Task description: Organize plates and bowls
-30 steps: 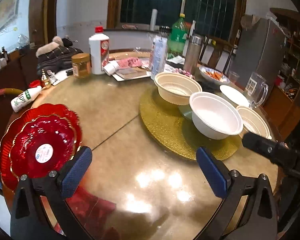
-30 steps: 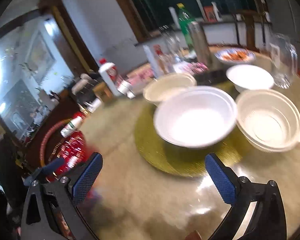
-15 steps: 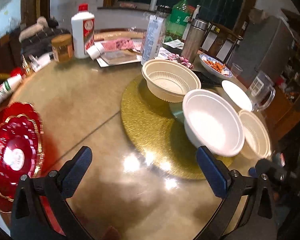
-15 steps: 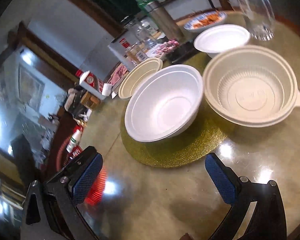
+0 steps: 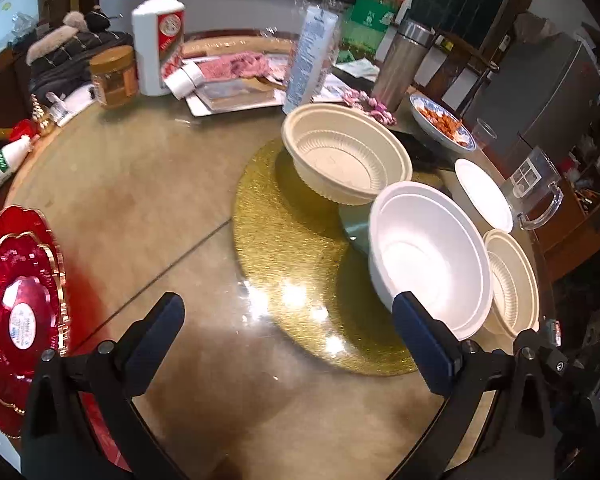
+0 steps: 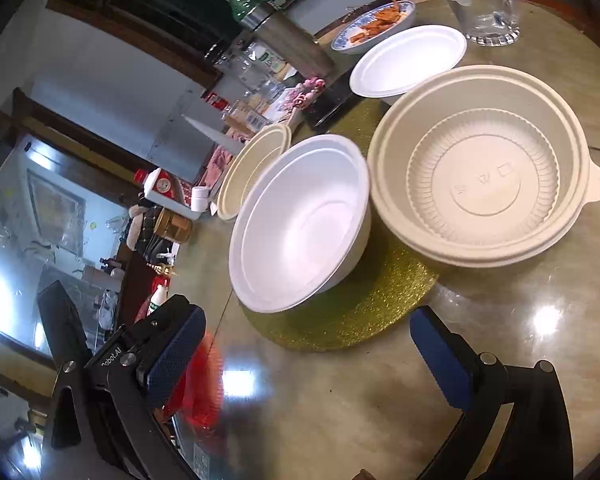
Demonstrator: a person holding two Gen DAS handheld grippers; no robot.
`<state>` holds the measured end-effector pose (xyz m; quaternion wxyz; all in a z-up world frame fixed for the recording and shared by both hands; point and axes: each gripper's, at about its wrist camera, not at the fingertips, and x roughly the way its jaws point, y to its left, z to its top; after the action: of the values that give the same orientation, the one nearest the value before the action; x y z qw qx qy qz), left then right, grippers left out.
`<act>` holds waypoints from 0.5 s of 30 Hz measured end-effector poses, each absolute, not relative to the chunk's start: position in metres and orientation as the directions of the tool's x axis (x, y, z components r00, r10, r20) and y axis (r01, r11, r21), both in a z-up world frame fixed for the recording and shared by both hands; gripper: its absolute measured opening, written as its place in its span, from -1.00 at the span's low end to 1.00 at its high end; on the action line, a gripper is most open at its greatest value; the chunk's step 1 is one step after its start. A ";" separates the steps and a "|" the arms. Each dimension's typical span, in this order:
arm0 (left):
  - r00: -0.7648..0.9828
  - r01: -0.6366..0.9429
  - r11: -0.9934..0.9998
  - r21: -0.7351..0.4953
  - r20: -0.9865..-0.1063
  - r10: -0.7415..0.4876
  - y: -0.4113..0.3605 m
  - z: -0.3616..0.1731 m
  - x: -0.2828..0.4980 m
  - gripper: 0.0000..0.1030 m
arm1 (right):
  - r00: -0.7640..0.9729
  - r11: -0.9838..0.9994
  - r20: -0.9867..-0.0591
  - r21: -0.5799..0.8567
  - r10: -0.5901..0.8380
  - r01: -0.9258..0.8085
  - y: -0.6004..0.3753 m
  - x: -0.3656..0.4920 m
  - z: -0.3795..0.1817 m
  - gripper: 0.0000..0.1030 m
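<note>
Both grippers have swung in toward the bowls over the last second, and the red plates have slid out to the left edge of the left camera's view; to me that means the plates are settled and the bowls come next.

The round table [image 5: 148,184] has a glossy tan top that mirrors the ceiling lights. On it lies a flat gold glitter mat [image 5: 292,256], grainy and round. The red plates [image 5: 18,308], glassy with scalloped gold rims, sit nested at the table's left edge, smaller on larger. The white foam bowl [image 6: 300,224], smooth and matte, stands on the mat, touching or nearly touching a beige plastic bowl [image 6: 484,168] with a ribbed floor and a small rim tab. A second beige ribbed bowl [image 5: 346,158] stands behind, and a shallow white foam dish [image 6: 408,60] further back.

The left gripper [image 5: 288,336] and the right gripper [image 6: 304,354] both hover spread wide, blue pads empty, near the white bowl
</note>
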<state>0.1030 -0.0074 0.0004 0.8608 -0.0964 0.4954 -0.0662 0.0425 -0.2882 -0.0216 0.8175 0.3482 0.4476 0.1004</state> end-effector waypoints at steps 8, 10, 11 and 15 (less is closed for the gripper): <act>0.445 0.034 0.970 -0.239 -0.866 -0.229 -0.032 -0.003 0.127 1.00 | 0.570 0.720 -0.665 0.672 0.482 0.176 -0.291 0.059 -0.024 0.99; 0.438 0.036 0.974 -0.222 -0.873 -0.215 -0.038 -0.005 0.132 1.00 | 0.556 0.700 -0.658 0.691 0.508 0.180 -0.290 0.064 -0.028 0.99; 0.434 0.035 0.975 -0.218 -0.876 -0.211 -0.039 -0.005 0.133 1.00 | 0.548 0.690 -0.654 0.701 0.522 0.180 -0.289 0.066 -0.029 0.99; 0.435 0.030 0.982 -0.186 -0.882 -0.181 -0.046 -0.006 0.140 1.00 | 0.537 0.645 -0.636 0.736 0.554 0.206 -0.293 0.074 -0.035 0.99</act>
<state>0.1402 -0.0459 -0.0063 0.8439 -0.0714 0.5280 -0.0624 0.0736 -0.2926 -0.0354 0.7769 0.4062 0.4678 0.1121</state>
